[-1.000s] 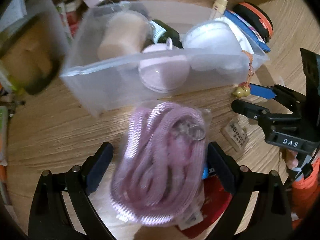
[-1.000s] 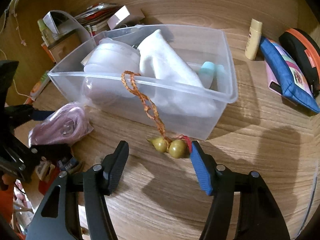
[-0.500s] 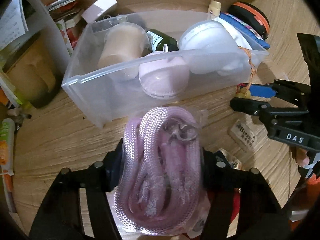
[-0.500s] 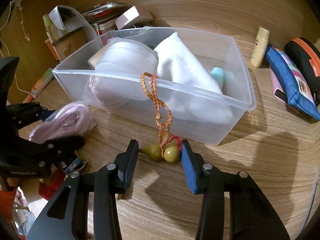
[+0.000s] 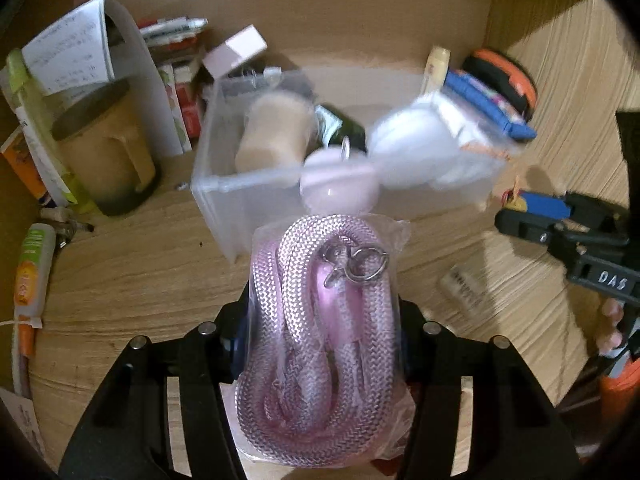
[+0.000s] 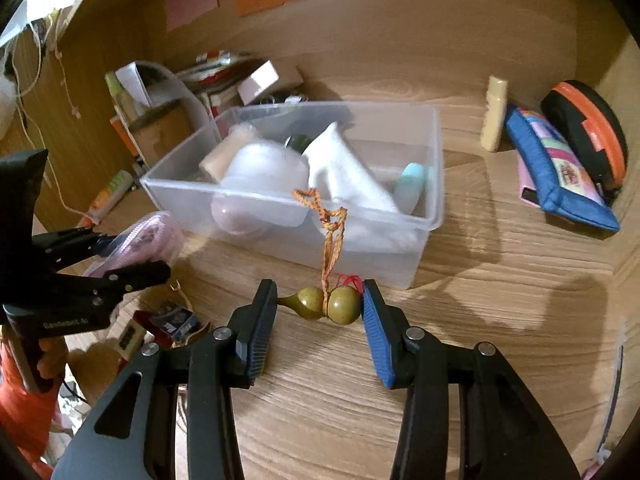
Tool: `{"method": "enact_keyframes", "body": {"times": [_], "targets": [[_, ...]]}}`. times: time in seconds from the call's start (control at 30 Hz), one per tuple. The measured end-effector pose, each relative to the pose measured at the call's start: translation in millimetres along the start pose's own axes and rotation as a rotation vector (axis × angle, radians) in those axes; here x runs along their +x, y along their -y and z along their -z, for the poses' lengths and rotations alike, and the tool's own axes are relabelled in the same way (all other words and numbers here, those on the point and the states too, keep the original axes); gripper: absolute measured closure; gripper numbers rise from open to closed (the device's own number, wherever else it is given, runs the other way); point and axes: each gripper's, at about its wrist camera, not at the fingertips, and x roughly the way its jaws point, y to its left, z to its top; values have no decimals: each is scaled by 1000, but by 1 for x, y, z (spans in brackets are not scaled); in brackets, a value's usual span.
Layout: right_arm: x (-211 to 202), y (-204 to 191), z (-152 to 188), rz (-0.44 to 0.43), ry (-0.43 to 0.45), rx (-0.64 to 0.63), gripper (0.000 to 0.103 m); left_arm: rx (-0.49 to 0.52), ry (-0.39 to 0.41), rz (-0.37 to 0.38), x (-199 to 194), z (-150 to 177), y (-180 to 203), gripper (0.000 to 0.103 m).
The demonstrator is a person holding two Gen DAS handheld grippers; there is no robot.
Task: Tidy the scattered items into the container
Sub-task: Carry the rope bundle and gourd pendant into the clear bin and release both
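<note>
Closing jaws: left gripper (image 5: pixel 320 336) clamped bagged pink rope (image 5: pixel 320 344) | right gripper (image 6: pixel 320 312) pinched gourd charm (image 6: pixel 328 304) | both lifted off worktop (image 6: pixel 500 320), container (image 6: pixel 434 168) upper centre next.

Black tongs (image 6: pixel 320 312) — blue pads, silver screws, seemingly "DAS" lettering; orange sleeve (image 6: pixel 24 412).

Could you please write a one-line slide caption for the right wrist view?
Right gripper shut on a gourd charm, its orange cord draped against the clear bin.
</note>
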Motion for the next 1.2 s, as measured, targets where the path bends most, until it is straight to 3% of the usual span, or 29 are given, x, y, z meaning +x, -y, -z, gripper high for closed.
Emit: {"method": "enact_keyframes", "body": {"times": [0.3,0.63,0.93,1.2], "targets": [[-38,12,-16,33,115,38,64,-29,149,2,-39,-29,5,48],[-47,12,-47,53,224,45,64,-122,230,3,-54,-56,-13,48],[-27,2,-80,22,253,34,64,-148,229,1,-40,-78,-23,48],[16,15,-80,-1,169,74,64,-95,186,-1,-4,-100,-13,48]]}}
